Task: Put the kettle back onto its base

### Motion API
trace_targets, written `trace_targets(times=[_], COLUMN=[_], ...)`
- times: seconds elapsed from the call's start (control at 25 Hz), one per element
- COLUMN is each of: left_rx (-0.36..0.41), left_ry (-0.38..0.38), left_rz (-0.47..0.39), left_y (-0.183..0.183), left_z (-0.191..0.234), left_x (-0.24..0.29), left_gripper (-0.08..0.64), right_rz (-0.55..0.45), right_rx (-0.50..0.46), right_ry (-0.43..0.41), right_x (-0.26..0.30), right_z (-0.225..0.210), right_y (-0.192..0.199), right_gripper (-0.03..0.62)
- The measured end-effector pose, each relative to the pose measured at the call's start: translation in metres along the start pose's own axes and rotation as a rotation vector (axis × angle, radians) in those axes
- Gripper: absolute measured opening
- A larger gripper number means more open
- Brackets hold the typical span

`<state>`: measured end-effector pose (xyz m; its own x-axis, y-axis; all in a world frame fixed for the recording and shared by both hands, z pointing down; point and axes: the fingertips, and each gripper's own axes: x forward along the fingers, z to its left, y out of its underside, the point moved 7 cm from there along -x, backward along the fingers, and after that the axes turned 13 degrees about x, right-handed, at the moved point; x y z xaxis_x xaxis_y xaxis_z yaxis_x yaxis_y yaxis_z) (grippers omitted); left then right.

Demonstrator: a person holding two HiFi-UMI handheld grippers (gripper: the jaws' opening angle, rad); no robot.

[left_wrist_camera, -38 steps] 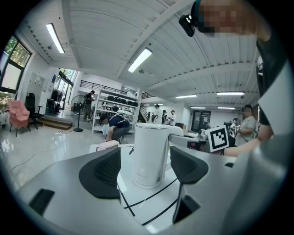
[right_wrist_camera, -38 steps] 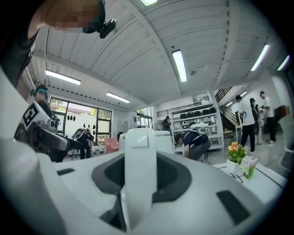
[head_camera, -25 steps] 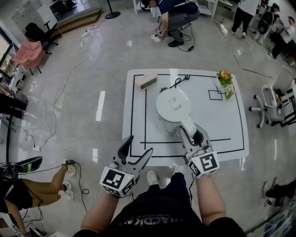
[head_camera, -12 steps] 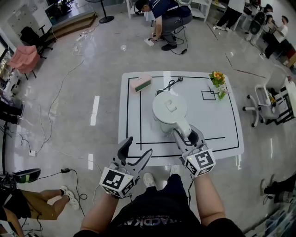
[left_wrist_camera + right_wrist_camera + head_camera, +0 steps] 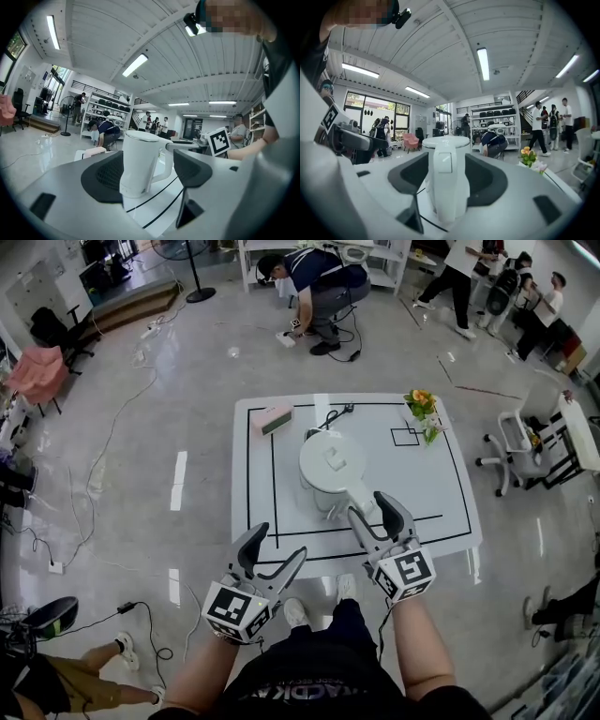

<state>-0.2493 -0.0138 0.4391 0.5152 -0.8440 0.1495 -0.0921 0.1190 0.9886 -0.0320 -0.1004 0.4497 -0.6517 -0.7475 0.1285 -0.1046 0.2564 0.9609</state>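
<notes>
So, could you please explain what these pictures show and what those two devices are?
A person holds a gripper in each hand; there is no robot arm. One picture comes from a camera on the person's head, looking down; the other two from cameras riding on the grippers, looking along their jaws. On the white table stand a white kettle, a pink box and flowers. The right gripper has just been opening its jaws; the kettle's handle stands between them, ungripped. The left gripper is open and empty.
</notes>
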Motion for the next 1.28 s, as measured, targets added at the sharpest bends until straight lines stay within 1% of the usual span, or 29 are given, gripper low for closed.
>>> trace_targets(times=[0.2, 0.4, 0.6, 0.76, 0.84, 0.96, 1.12, 1.28], left_rx=[0.010, 0.020, 0.033, 0.043, 0.051, 0.052, 0.048, 0.044], left_ry=[0.064, 0.138, 0.192, 0.208, 0.200, 0.165, 0.131, 0.030], left_rz=[-0.019, -0.041, -0.052, -0.054, -0.048, -0.040, -0.038, -0.029], left_y=[-0.005, -0.012, -0.020, -0.027, -0.031, -0.035, -0.042, -0.045], left_z=[-0.011, -0.034, -0.065, -0.099, -0.115, -0.142, -0.190, -0.227], left_x=[0.010, 0.028, 0.048, 0.065, 0.075, 0.088, 0.108, 0.115], left_gripper=[0.336, 0.334, 0.334, 0.334, 0.334, 0.334, 0.333, 0.330], right_rz=[-0.047, -0.070, -0.082, -0.100, -0.111, -0.120, -0.114, -0.102], right_rx=[-0.001, -0.005, -0.012, -0.017, -0.016, -0.013, -0.014, -0.017], right_ry=[0.056, 0.126, 0.163, 0.157, 0.140, 0.093, 0.032, -0.079], right_x=[-0.026, -0.058, -0.089, -0.118, -0.131, -0.147, -0.176, -0.190], right_z=[-0.002, -0.019, -0.040, -0.058, -0.070, -0.089, -0.116, -0.135], right_y=[-0.012, -0.022, -0.031, -0.041, -0.046, -0.051, -0.059, -0.061], right_gripper=[0.228, 0.227, 0.227, 0.227, 0.228, 0.227, 0.227, 0.227])
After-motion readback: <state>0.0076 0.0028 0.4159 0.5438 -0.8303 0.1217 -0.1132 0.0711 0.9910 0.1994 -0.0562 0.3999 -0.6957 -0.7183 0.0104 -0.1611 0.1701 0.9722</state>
